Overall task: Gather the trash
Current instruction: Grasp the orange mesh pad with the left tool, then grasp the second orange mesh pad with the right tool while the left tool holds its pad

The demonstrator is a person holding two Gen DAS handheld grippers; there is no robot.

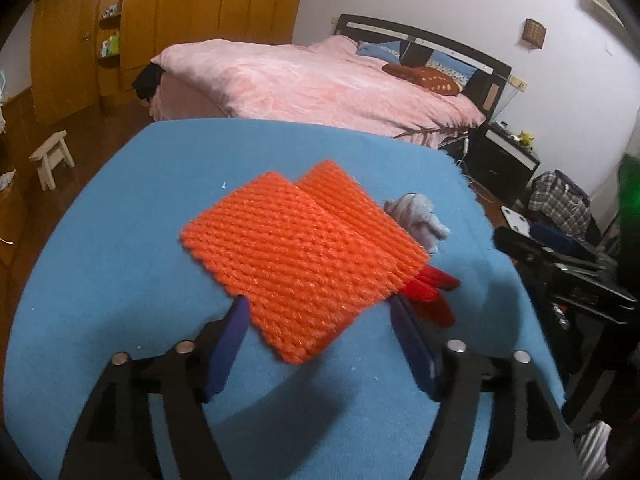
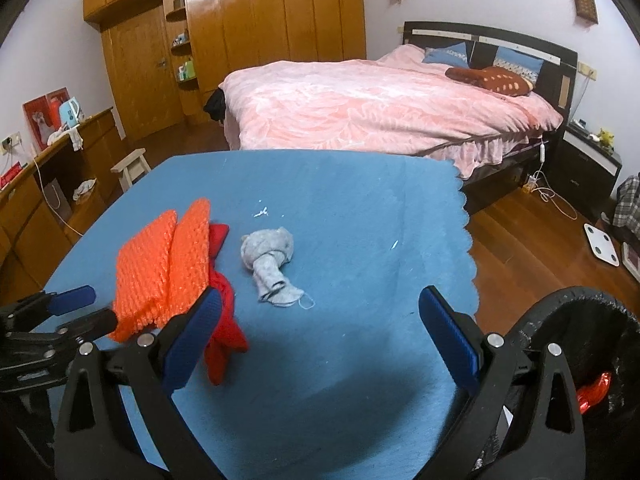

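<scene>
On blue cloth [image 2: 340, 200]: left gripper [image 1: 316, 312] jaws wide, straddling orange knit pads [image 1: 296, 248]; right gripper [image 2: 320, 316] jaws wide, empty.

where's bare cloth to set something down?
Free: blue cloth from the gray sock to the scalloped edge, and the far strip toward the bed. Crowded: left side, with orange foam nets over red gloves.

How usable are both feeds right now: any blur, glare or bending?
Left wrist view: orange knit piece sharp, room edge smeared green at right. Right wrist view: glare on the wardrobe, gripper shadow on the blue cloth, straight lines bowed by the fisheye in both.
</scene>
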